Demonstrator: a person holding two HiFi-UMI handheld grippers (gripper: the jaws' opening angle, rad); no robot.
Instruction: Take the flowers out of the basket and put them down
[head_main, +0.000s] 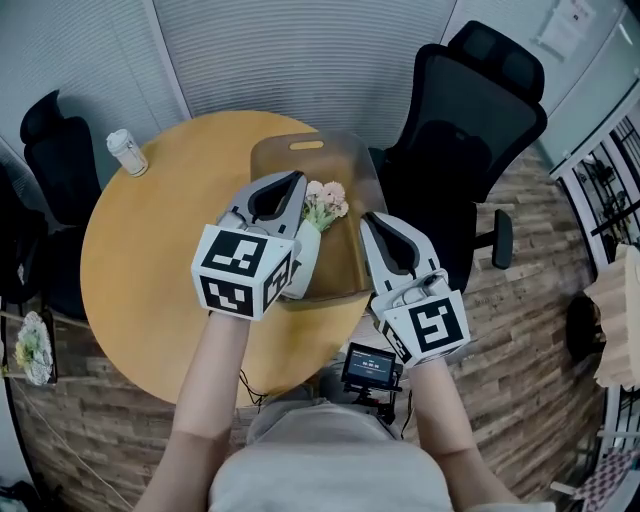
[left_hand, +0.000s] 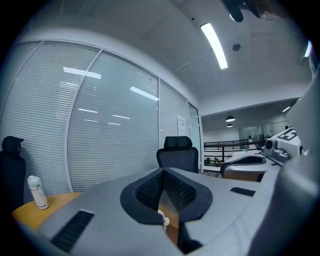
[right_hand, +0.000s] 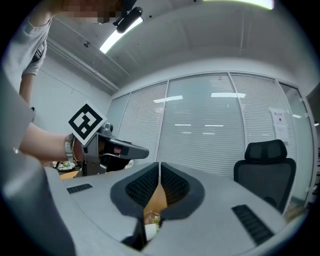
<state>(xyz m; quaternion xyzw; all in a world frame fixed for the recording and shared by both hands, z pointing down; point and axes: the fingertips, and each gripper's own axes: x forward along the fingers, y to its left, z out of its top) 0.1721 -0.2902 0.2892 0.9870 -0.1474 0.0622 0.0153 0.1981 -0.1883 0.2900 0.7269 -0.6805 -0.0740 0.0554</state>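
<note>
A round wooden table (head_main: 150, 250) carried a translucent brown plastic basket (head_main: 300, 150) with a slot handle at its far rim. A small bunch of pink flowers in a white wrap (head_main: 323, 203) lay inside the basket, blooms towards its far side and the wrapped stems towards its near-left corner. The left gripper (head_main: 297, 178) hung over the basket's left edge with its 2 jaws pressed together and nothing between them; its own view showed the tips (left_hand: 163, 170) meeting, with a sliver of the flowers (left_hand: 162, 217) below. It seemed to hover just beside the blooms rather than touch them, though the head view left that unclear. The right gripper (head_main: 368, 217) sat at the basket's right edge, jaws likewise closed and empty (right_hand: 159, 164), the flowers (right_hand: 152, 220) glimpsed beneath them. A white bottle (head_main: 127, 152) stood well left of the basket, and a black office chair (head_main: 460, 130) stood to the basket's right, off the table
</note>
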